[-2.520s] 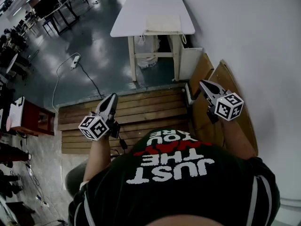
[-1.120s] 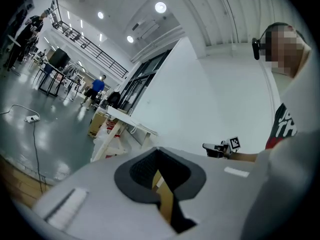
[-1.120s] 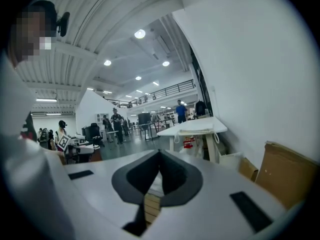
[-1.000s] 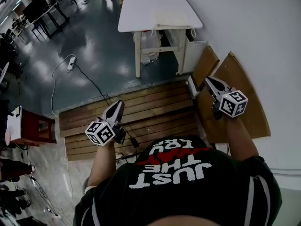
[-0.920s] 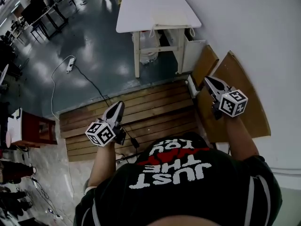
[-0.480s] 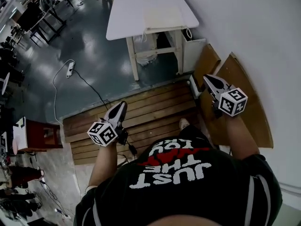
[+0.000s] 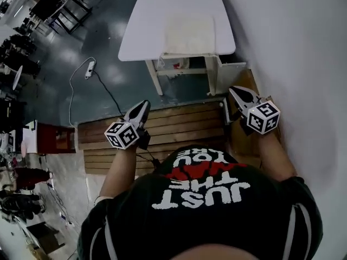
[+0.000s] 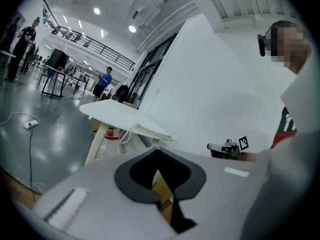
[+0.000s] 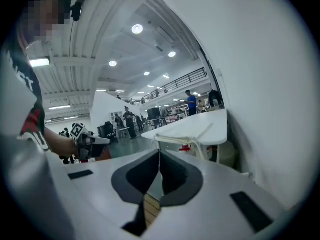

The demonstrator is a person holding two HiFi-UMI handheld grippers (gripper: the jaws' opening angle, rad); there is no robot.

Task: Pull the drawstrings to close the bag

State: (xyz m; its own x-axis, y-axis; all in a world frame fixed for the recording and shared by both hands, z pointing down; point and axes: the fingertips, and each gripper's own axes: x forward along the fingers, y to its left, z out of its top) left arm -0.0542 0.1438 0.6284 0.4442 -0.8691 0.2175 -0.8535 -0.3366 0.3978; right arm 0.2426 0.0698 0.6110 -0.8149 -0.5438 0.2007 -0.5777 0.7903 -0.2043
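Drawstring bag [image 7: 190,34]: pale cloth, lying flat on the white table [image 7: 157,15] toward its near edge. Its cords [image 7: 161,63] hang in loops over that edge, beside the table legs. It is untouched and well apart from both grippers. Left gripper [image 7: 145,105]: jaws pressed together with nothing between them, held in the air over the slatted wooden platform [image 7: 179,118], tip toward the table. Right gripper [image 7: 233,90]: jaws likewise together and empty, held up near the white wall [image 7: 293,47], above the brown boards [image 7: 241,140] set against it. Each gripper carries a marker cube at its hand end. Person: black shirt [image 7: 206,215] with white and red print, facing the table, one gripper in each hand. Floor [image 7: 108,42]: glossy grey-green. A white power strip [image 7: 90,66] with its cable lies to the left of the table. Further back: other tables and people, too small to detail.
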